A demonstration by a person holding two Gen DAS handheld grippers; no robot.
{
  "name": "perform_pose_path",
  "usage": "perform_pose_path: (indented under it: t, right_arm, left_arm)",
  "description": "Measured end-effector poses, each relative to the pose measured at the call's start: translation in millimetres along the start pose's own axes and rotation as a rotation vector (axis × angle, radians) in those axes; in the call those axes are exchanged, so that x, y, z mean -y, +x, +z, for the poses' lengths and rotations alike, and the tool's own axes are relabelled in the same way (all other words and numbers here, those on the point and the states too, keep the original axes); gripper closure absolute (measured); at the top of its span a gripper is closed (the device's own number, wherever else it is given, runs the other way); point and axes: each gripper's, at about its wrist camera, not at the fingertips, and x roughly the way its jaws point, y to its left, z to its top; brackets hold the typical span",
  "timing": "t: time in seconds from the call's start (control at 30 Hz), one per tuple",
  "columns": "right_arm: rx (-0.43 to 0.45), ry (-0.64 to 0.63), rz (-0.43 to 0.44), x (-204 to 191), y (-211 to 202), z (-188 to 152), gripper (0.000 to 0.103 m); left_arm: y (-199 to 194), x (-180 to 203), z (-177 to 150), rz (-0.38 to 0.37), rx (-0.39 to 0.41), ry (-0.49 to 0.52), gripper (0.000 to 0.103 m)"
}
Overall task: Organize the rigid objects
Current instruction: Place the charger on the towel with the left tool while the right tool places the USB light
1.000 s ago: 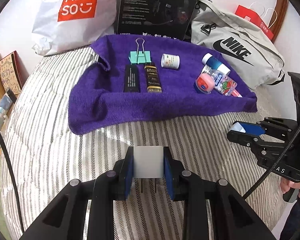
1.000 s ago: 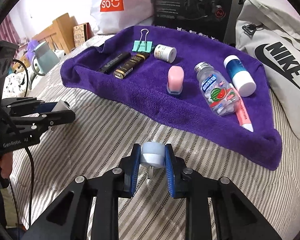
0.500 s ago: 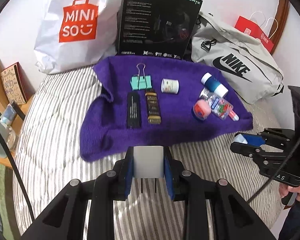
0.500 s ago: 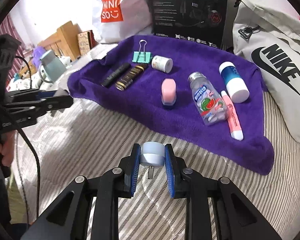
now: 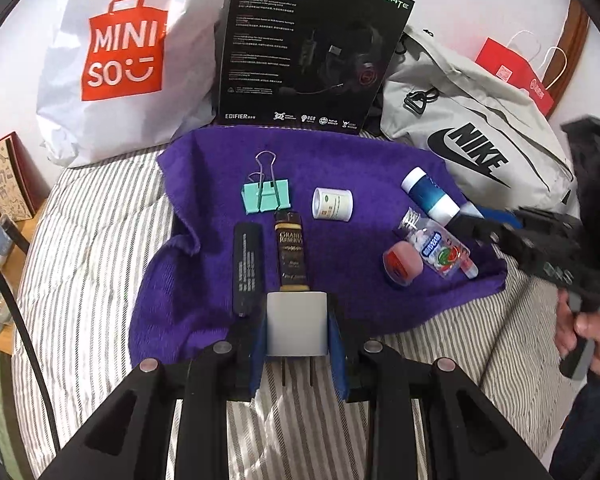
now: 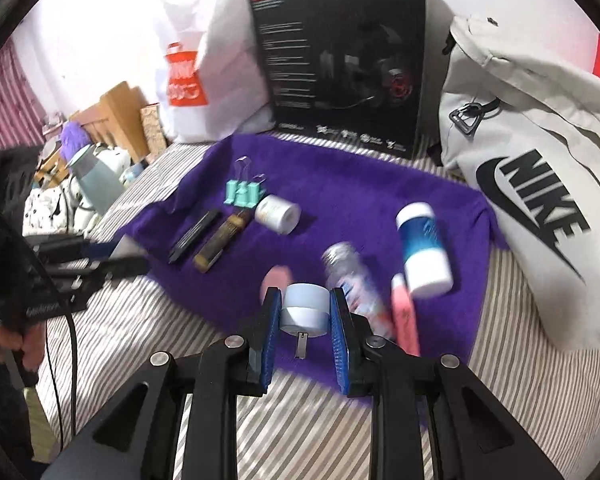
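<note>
Clamping white plug, left gripper, right gripper clamping round plug, purple towel crowded

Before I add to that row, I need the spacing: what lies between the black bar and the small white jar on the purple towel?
In the left wrist view, the gold-and-black tube lies between the black bar and the white jar, parallel to the bar.

Bright, even daylight; fisheye-bent dark corners; right wrist view motion-blurred, left mostly sharp.

A striped bed carries a purple towel and bags.
</note>
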Motion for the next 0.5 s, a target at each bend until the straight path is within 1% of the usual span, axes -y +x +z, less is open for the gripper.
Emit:
perform_pose_path:
  t: [0.17,0.27,0.37,0.5]
  right_arm:
    - [-0.003,0.048,-0.012,24.3,25.6,26.3,0.079]
    - [-0.007,0.054,-0.018,33.5,41.7,41.6,0.079]
    - [-0.027,0.052,-0.019,38.7,61.6,53.6,0.079]
    - [-0.066,0.028,-0.038,37.6,87.0,60.9,0.079]
  left_arm:
    - [8.3,1.3,9.5,-0.003,-0.008,0.009,0.077]
    - [16.2,-0.2,15.1,-0.008,-0.015,0.006,0.077]
    - [24.6,-2.4,19.0,-0.009,-0.027,0.002,0.077]
    - [31.8,-5.4,22.4,-0.011,-0.036,0.004,0.077]
